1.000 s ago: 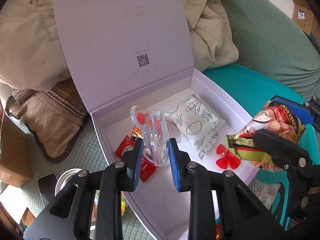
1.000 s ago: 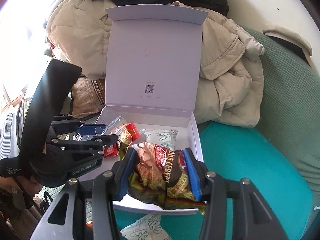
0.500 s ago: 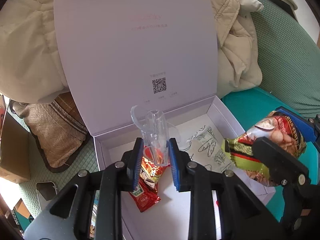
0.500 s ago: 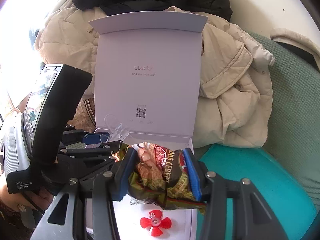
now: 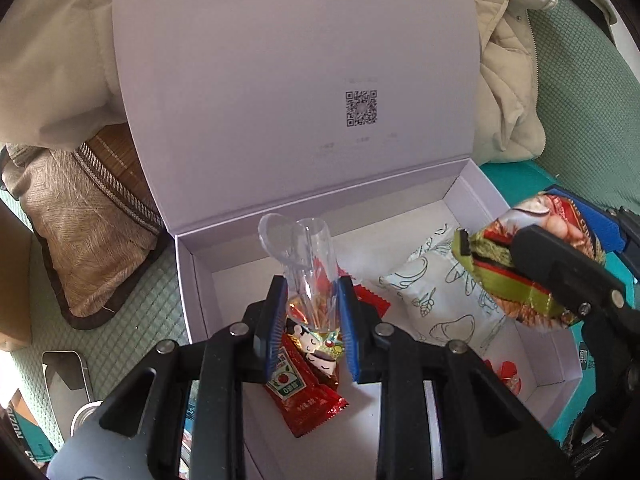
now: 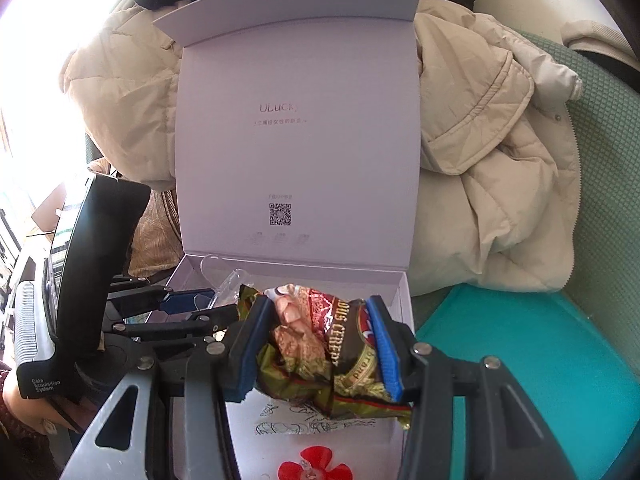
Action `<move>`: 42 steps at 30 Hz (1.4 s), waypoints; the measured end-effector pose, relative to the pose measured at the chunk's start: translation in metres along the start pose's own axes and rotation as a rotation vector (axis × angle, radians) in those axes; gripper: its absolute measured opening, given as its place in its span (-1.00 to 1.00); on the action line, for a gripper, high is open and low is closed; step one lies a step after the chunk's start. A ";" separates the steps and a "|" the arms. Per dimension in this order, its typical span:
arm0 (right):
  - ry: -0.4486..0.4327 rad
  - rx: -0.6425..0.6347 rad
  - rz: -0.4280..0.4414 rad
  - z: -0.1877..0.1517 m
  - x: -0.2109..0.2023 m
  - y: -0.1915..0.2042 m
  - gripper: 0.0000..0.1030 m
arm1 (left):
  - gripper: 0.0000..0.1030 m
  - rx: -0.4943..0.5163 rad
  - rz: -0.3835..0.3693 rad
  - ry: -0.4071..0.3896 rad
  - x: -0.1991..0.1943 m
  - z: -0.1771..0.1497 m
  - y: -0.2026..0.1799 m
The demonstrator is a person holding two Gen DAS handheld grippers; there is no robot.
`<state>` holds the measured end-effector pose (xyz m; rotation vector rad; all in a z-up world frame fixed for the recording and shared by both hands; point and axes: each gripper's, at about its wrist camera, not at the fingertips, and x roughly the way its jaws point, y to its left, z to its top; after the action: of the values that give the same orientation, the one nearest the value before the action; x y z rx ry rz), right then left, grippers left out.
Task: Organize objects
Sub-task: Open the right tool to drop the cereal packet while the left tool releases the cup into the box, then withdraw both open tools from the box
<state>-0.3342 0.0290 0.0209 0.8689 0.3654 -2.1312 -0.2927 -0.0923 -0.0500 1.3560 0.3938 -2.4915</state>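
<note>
Box (image 5: 192, 280) lies open right below both tongs, so we only need to lower. Left tongs (image 5: 310, 320) pinch a clear plastic case (image 5: 308, 256), its long axis upright, above red sauce packets (image 5: 304, 396). Right tongs (image 6: 316, 348) squeeze a crumpled, glossy snack bag (image 6: 320, 344) over the white patterned pouch (image 5: 440, 300).

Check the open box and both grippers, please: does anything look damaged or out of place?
Only the crumpled brown-and-gold foil snack bag, squeezed in the right gripper above the pale lilac cardboard box. The clear plastic case in the left gripper looks intact.
</note>
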 end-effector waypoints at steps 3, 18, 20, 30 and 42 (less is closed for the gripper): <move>0.009 -0.003 -0.006 -0.002 0.007 0.002 -0.04 | -0.54 0.006 0.007 -0.014 0.000 0.000 0.002; 0.065 -0.005 -0.037 -0.012 0.025 0.003 0.02 | -0.48 -0.029 0.038 -0.001 0.007 -0.005 0.010; 0.065 -0.007 -0.041 -0.011 0.024 0.003 0.13 | -0.46 -0.034 0.039 0.000 0.007 -0.006 0.011; 0.076 -0.007 -0.086 -0.012 0.011 0.006 0.34 | -0.24 -0.048 0.035 0.013 -0.001 -0.013 0.009; 0.039 0.008 -0.139 -0.016 -0.037 0.015 0.34 | -0.05 -0.066 0.063 -0.025 -0.037 -0.025 0.004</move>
<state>-0.2984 0.0486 0.0351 0.9147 0.4492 -2.2472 -0.2528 -0.0824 -0.0327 1.2913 0.4174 -2.4204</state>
